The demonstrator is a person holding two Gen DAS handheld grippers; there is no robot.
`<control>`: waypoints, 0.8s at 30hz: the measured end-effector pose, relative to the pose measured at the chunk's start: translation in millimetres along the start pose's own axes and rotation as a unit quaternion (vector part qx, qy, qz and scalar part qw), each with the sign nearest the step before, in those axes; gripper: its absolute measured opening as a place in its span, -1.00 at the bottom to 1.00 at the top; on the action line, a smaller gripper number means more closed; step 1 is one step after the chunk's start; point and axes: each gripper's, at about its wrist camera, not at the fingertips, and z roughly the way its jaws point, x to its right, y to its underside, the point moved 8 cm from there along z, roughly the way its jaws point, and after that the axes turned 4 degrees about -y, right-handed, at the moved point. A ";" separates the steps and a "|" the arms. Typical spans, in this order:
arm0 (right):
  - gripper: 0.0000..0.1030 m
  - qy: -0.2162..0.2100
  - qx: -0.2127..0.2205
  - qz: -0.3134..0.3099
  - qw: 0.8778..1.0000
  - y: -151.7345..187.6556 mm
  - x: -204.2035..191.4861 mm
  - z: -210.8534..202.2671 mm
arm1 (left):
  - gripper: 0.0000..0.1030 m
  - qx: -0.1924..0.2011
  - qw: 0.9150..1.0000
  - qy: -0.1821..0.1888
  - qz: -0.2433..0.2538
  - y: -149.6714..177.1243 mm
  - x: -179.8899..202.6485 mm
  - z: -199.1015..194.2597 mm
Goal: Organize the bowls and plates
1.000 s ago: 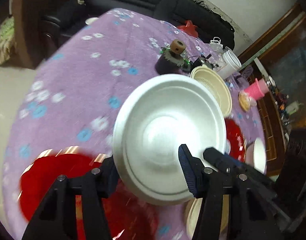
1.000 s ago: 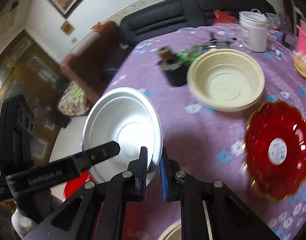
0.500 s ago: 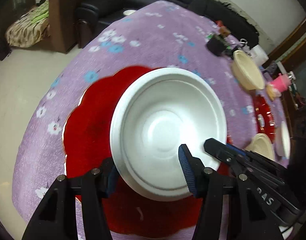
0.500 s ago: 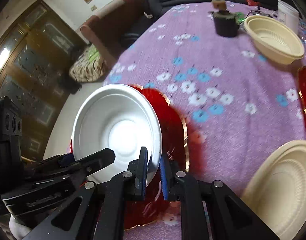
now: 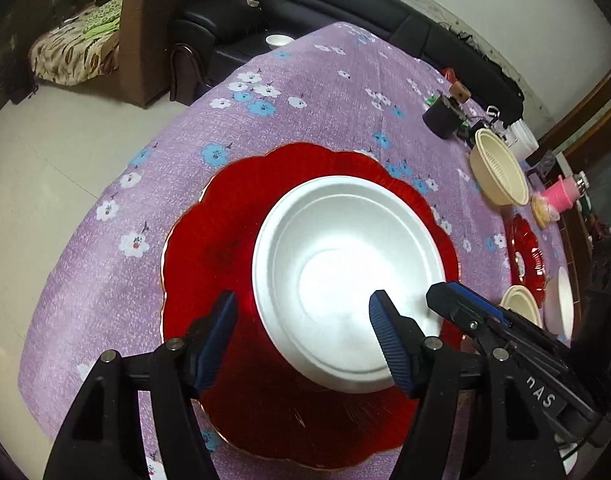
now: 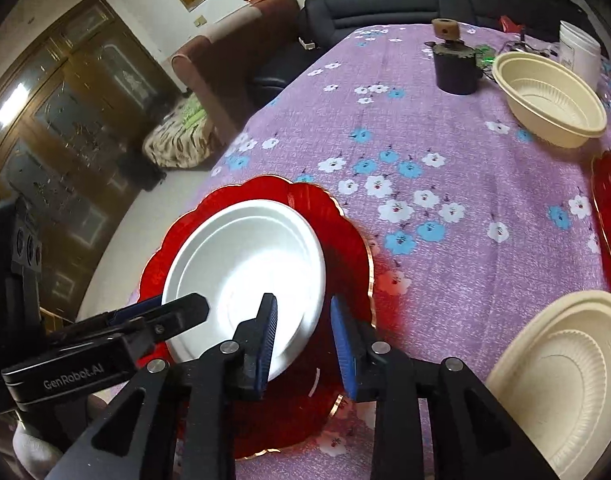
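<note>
A white foam bowl [image 5: 347, 276] [image 6: 245, 276] rests on a large red scalloped plate [image 5: 233, 236] [image 6: 345, 240] on the purple flowered tablecloth. My left gripper [image 5: 303, 340] straddles the bowl's near rim, and its jaws are opening, with both pads clear of the rim. My right gripper [image 6: 303, 340] is opening too, the bowl's right edge still between its blue pads [image 6: 265, 340] but no longer pinched. Each gripper's finger shows in the other's view.
A cream bowl [image 6: 551, 100], a dark cup with a cork [image 6: 453, 68] and a white cup [image 6: 577, 54] stand at the far side. A cream plate [image 6: 561, 384] lies near right, a second red plate [image 6: 609, 216] beyond it. The table edge runs along the left.
Both grippers carried the white bowl over and down onto the red plate. Then both let go of its rim and their jaws spread apart.
</note>
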 end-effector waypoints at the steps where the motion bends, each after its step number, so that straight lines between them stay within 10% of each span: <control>1: -0.39 -0.005 0.002 0.003 1.000 0.9 1.9 -2.5 | 0.30 0.004 1.000 0.003 -0.003 1.7 0.0 -3.2; 14: -0.23 -0.015 0.115 0.045 0.992 21.8 61.4 -131.4 | 0.60 0.138 0.985 0.024 0.100 35.1 76.3 -88.7; 24: -0.14 0.048 0.163 0.199 0.965 56.5 209.5 -207.4 | 0.62 0.078 0.982 0.086 0.150 67.5 145.8 -61.0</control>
